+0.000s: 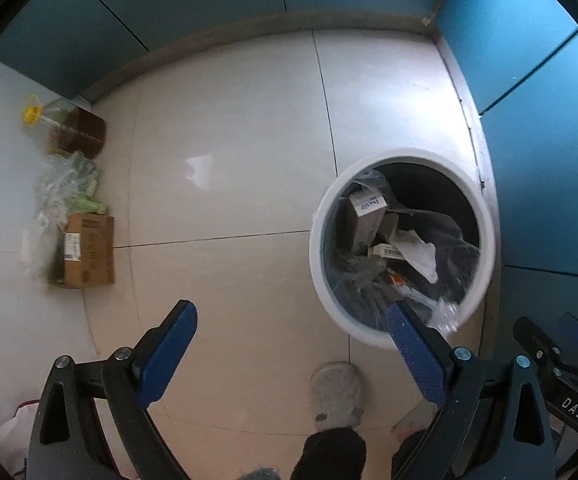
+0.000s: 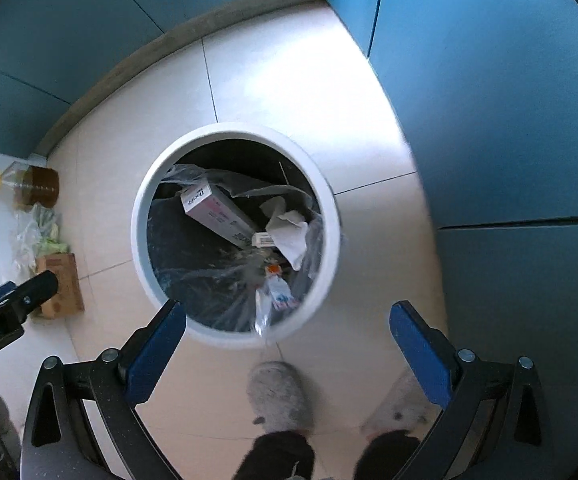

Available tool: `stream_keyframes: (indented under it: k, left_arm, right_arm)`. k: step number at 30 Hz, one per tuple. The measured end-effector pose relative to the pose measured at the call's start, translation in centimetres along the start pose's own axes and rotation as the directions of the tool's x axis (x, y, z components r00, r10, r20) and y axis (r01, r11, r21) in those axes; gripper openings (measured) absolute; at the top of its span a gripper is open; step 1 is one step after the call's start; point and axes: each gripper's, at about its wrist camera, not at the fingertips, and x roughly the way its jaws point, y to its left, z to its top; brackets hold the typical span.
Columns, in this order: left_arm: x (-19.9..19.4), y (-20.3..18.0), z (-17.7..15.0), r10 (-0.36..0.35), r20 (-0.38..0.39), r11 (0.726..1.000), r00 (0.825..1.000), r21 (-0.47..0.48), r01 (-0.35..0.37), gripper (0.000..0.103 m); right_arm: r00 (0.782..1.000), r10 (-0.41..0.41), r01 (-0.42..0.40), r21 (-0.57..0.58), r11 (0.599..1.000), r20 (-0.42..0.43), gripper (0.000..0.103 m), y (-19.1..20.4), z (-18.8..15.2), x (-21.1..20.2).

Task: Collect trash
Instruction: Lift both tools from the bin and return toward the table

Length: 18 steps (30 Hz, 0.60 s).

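A round white trash bin (image 1: 485, 216) stands on the tiled floor by the blue wall; it also shows in the right wrist view (image 2: 141, 216). Inside lie a long white-and-pink carton (image 2: 217, 208), crumpled white paper (image 2: 289, 236) and clear plastic film (image 2: 265, 304) that hangs over the near rim. My left gripper (image 1: 293, 332) is open and empty, above the floor just left of the bin. My right gripper (image 2: 287, 320) is open and empty, above the bin's near rim.
By the left wall lie a brown cardboard box (image 1: 89, 250), a clear plastic bag with green contents (image 1: 69, 184) and an oil bottle with a yellow cap (image 1: 69, 128). The person's grey slippers (image 2: 281, 396) stand close below the grippers. Blue cabinet panels (image 2: 509, 120) close the right side.
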Motion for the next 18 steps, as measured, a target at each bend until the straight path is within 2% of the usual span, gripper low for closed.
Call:
stream_keyframes:
  k: [5, 15, 18]
  left_arm:
    - [-7.1, -0.1, -2.1, -0.037, 0.029, 0.999, 0.999, 0.007, 0.036, 0.097]
    - [-24.6, 0.7, -6.3, -0.078, 0.142, 0.997, 0.987, 0.036, 0.073, 0.097]
    - [-29.2, 1.0, -7.5, -0.087, 0.174, 0.996, 0.981, 0.024, 0.084, 0.097]
  right_arm:
    - [0.999, -0.017, 0.019, -0.031, 0.999, 0.044, 0.103, 0.7, -1.7, -7.8]
    - [0.981, -0.009, 0.028, -0.093, 0.995, 0.193, 0.103, 2.0, -5.5, -29.3]
    - [0.977, 0.004, 0.016, -0.095, 0.995, 0.211, 0.103, 2.1, -6.8, -35.1]
